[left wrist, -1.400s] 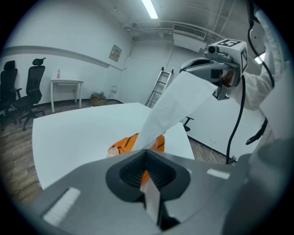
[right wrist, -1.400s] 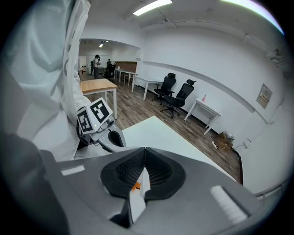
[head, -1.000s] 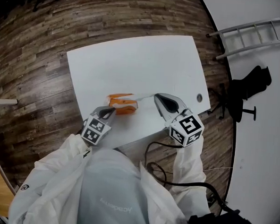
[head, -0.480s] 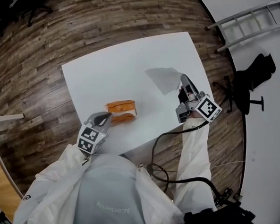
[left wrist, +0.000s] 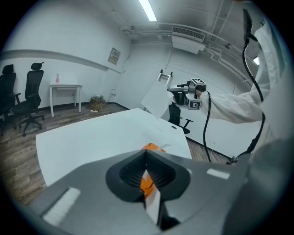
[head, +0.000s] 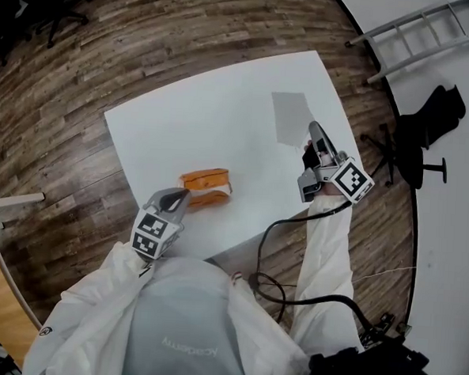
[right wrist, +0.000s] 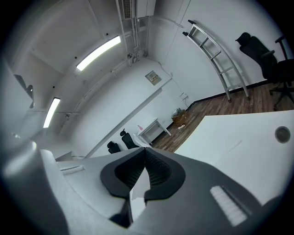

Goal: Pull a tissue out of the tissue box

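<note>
**Tissue (head: pixel 290 119) held clear of the tissue box (head: pixel 205 187): the pull appears complete**

At near left, the left gripper (head: pixel 178 197) lies low at the near-left end of the orange tissue box. Its own view shows its jaws closed, with a strip of orange and white pinched between them, so it appears to grip that end and anchor the box. The box rests on the white table (head: pixel 184 100), left of centre and toward the near edge. A small white tuft shows at its top opening in the left gripper view.

Further right, well apart from the box, the tissue hangs as one flat pale sheet above the far-right part of the table. No part of it reaches back to the box. At right, the right gripper (head: pixel 315 131) is raised with its jaws shut on a white corner of the sheet, as its own view shows.

Judged from this layout, the step in hand is the end of the extraction, since the sheet is already free. The next move probably calls for lowering the tissue to a bare part of the table and parting the right jaws. The left gripper can then release the box without dragging it.
</note>
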Motion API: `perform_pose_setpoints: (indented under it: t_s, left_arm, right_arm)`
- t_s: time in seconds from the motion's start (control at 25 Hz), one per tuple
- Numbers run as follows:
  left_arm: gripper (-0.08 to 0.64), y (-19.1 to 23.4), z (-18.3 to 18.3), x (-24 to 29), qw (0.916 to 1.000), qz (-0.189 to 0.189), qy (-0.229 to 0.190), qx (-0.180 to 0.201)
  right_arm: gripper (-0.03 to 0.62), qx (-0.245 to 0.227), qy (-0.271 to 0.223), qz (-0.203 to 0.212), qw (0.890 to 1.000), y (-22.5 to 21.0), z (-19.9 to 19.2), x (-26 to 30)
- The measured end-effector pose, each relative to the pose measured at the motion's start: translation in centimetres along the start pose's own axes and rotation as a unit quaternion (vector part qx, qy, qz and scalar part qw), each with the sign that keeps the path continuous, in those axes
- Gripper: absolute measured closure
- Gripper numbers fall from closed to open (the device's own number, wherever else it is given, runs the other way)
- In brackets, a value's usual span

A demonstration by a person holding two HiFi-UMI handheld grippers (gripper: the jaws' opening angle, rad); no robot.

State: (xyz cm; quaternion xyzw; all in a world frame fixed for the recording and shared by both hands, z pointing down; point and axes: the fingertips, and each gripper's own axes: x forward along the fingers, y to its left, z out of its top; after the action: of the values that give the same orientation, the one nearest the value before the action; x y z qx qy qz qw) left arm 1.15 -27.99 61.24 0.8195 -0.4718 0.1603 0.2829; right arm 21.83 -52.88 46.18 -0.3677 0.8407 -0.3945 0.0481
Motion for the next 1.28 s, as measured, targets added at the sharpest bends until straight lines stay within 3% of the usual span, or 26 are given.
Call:
perform_pose_setpoints:
  t_s: [0.84,1.28]
  left_arm:
    - [0.56,-1.4,0.5,-1.8,0.9996,-0.004,-0.019,0.019]
    - [0.56,-1.8,1.9,-4.0,0.9975,0.028,-0.056,0.032]
  right_arm:
    - [0.589,-0.03,-0.026,0.006,0.999,3.1,-0.2,-3.5]
    - [0.591,-0.047,-0.03,0.024,0.998,5.1,-2.7,-5.8]
